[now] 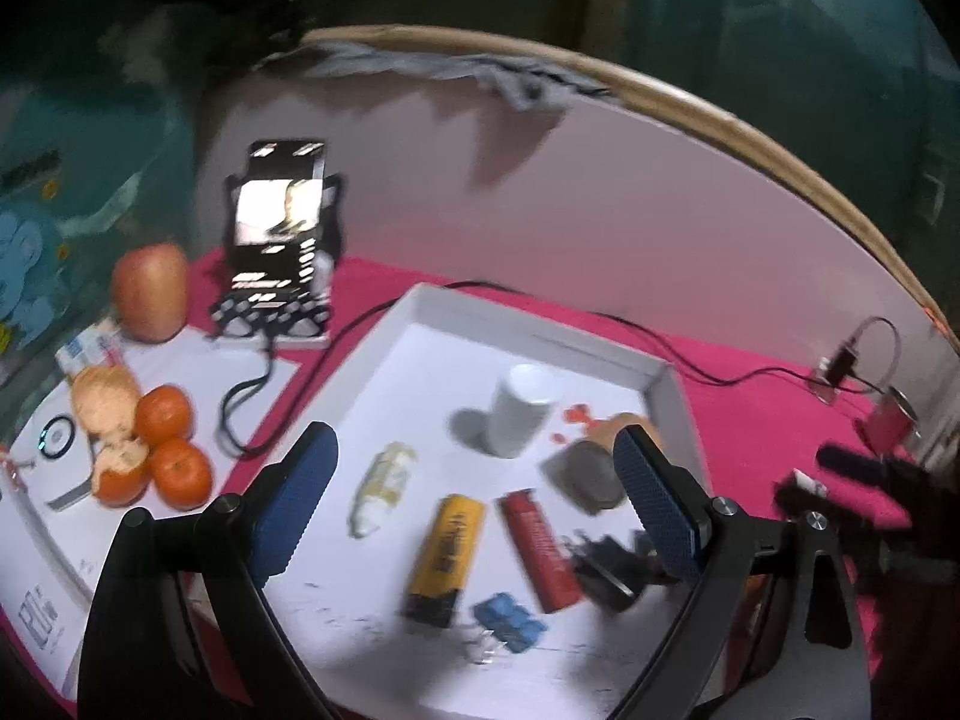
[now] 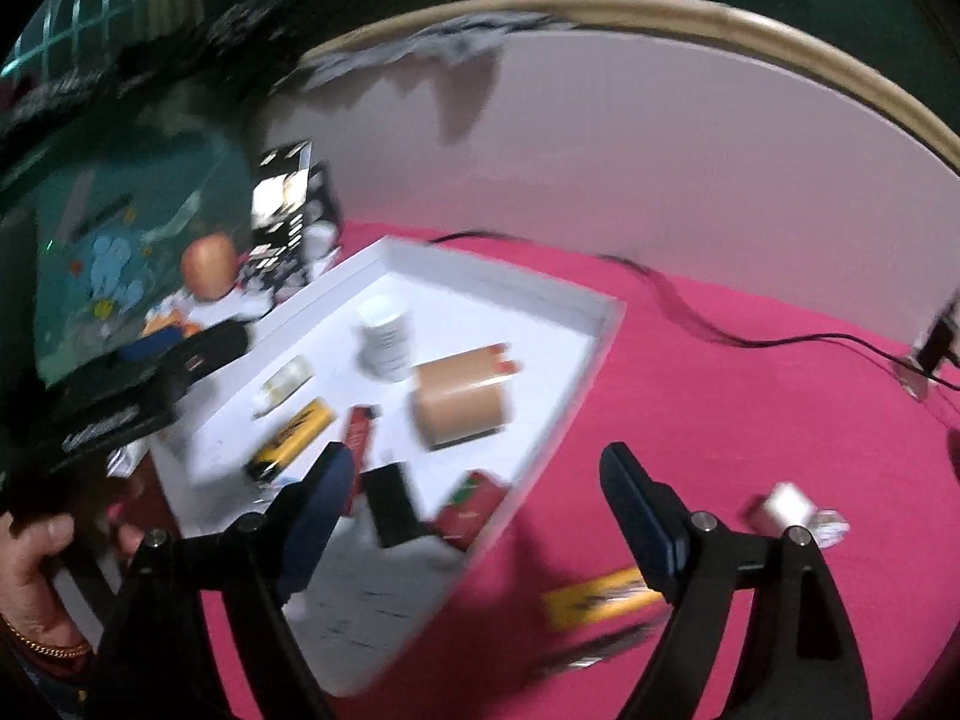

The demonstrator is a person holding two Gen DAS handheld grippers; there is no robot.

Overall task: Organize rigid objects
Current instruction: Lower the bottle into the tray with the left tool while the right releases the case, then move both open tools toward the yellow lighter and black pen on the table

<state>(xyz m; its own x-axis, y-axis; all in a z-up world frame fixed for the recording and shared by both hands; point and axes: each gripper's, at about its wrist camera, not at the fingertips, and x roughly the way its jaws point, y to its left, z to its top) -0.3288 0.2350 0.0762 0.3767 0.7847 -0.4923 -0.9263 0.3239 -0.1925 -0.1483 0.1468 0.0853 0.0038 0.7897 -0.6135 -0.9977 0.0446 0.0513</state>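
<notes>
A white tray (image 1: 540, 315) on the pink cloth holds a white cup (image 1: 519, 414), a pale small tube (image 1: 384, 489), a yellow battery-like block (image 1: 447, 552), a red stick (image 1: 540, 546), blue clips (image 1: 507, 624) and a black adapter (image 1: 606, 564). My left gripper (image 1: 474, 441) hangs open above them, holding nothing. The right wrist view shows the tray (image 2: 498, 276) with a brown tape roll (image 2: 459, 405) in it. My right gripper (image 2: 480, 462) is open over the tray's near corner, empty. A yellow flat piece (image 2: 600, 600) and a small white cylinder (image 2: 786, 507) lie on the cloth.
Left of the tray stand a phone on a holder (image 1: 279, 222), an apple (image 1: 150, 291) and oranges (image 1: 171, 450) on white paper. A black cable (image 1: 600, 324) runs behind the tray along a white board. A person's hand (image 2: 36, 558) shows at lower left.
</notes>
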